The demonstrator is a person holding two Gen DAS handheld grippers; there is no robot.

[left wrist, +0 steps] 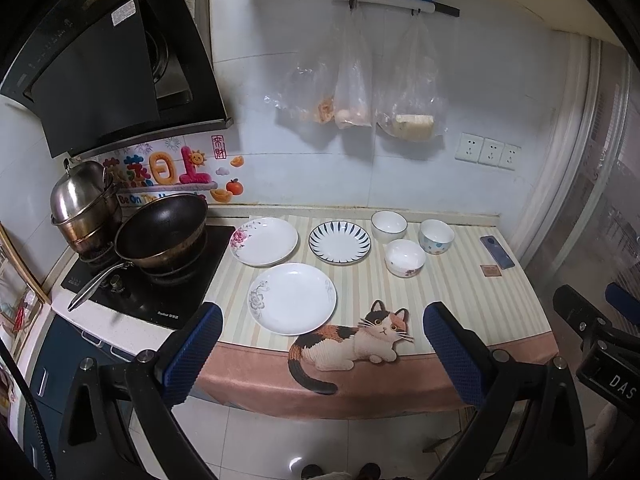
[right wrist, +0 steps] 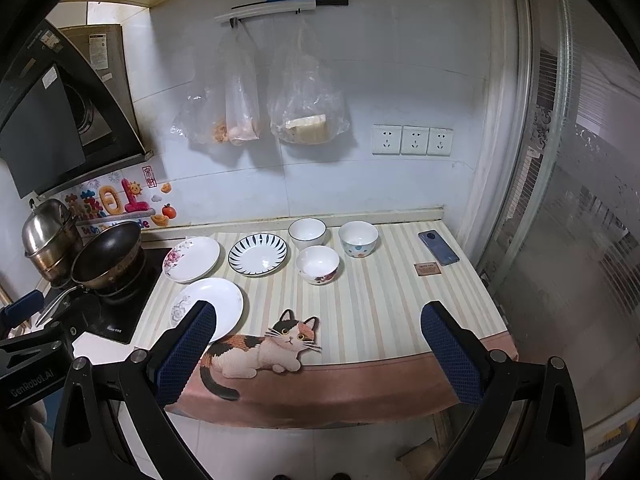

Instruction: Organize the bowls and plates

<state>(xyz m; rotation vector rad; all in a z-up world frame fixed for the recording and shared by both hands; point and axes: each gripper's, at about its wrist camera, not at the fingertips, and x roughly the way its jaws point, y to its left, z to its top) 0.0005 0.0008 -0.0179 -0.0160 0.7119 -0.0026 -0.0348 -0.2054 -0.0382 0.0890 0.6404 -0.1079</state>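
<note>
I saw three round glazed plates on the striped cloth of the table: a pink-flowered plate, a blue-rayed plate and a grey-patterned plate nearest me. Three empty bowls stood just right of them: a plain bowl, a dotted bowl and a flowered bowl. My left gripper and right gripper hovered off the table's front edge, textured blue fingers wide apart, holding nothing.
</note>
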